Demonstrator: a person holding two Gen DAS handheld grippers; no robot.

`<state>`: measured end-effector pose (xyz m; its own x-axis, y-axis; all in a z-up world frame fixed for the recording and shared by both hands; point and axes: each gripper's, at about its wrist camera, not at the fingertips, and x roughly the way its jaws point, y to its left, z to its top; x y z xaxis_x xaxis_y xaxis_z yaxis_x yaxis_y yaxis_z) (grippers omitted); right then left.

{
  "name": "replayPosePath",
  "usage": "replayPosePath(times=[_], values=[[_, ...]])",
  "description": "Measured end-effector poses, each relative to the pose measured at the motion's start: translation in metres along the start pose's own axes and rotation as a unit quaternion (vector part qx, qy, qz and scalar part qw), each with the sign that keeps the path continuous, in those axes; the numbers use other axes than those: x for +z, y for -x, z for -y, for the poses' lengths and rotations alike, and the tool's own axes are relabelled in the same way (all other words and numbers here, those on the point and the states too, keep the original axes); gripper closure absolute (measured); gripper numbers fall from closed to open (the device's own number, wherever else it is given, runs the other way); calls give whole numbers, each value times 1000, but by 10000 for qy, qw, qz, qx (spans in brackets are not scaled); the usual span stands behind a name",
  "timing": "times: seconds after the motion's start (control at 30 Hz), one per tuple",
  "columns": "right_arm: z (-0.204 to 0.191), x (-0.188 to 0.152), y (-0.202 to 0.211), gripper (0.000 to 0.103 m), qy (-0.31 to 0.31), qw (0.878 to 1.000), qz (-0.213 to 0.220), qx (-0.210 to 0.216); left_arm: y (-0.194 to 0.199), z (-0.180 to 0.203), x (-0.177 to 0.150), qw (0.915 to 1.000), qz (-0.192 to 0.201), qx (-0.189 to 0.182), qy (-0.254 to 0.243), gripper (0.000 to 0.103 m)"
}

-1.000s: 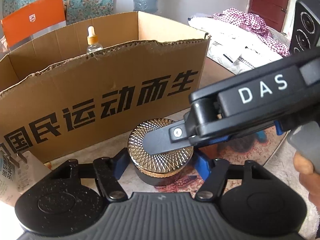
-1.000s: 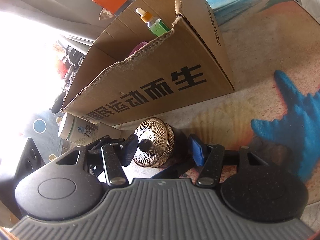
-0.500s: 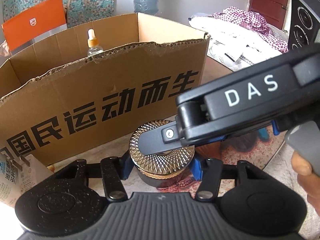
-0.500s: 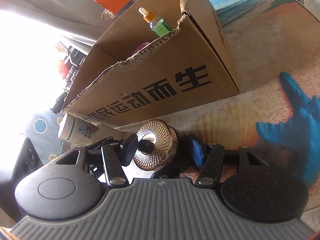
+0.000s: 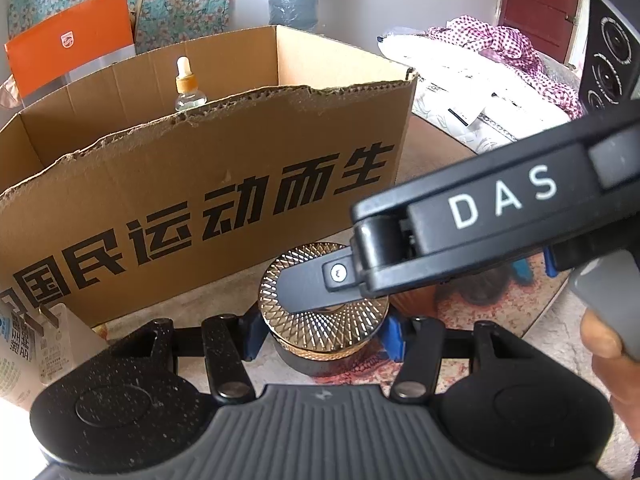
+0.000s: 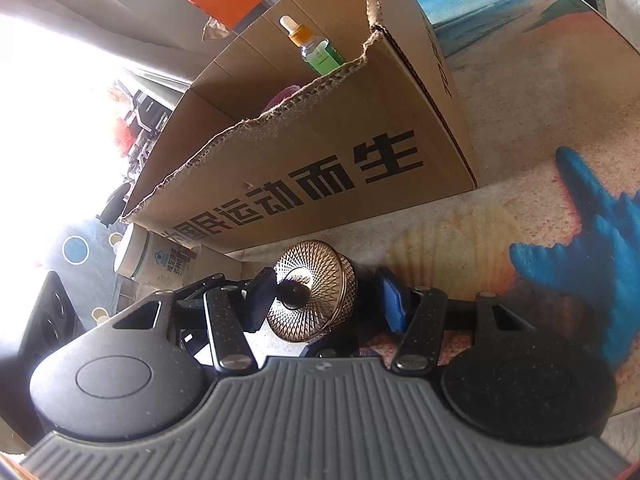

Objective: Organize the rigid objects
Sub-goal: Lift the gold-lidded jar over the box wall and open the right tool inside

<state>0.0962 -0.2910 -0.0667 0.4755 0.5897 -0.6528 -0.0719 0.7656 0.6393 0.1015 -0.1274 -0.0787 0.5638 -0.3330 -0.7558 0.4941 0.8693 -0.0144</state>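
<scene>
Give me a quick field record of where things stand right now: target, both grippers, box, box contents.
target: gold-lidded jar, upright on the table, in front of the cardboard box
left gripper: jaws either side of the jar body, contact unclear
right gripper: one finger over the lid, jaws around the jar
box contents: dropper bottle, upright
other: white bottle lying beside the box

Surface: we see a beach-print table cover (image 6: 520, 92) with a blue starfish.
Resting on it: cardboard box (image 5: 224, 184), gold-lidded jar (image 5: 324, 320) in front, white bottle (image 6: 156, 258) lying beside the box.
</scene>
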Motion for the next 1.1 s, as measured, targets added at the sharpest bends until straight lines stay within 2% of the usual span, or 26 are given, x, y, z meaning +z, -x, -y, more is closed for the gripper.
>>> replayPosePath(times=[0.67, 0.9, 1.1], values=[[-19, -7, 10, 50, 230, 9993, 208, -187, 22, 3, 1, 9997, 244, -82, 11, 46], [-48, -7, 32, 49, 657, 9965, 488, -155, 54, 4, 10, 9981, 605, 59, -48, 46], [-76, 7, 63, 49, 1101, 9898, 901, 44, 90, 5, 38, 9939, 1047, 320, -132, 46]])
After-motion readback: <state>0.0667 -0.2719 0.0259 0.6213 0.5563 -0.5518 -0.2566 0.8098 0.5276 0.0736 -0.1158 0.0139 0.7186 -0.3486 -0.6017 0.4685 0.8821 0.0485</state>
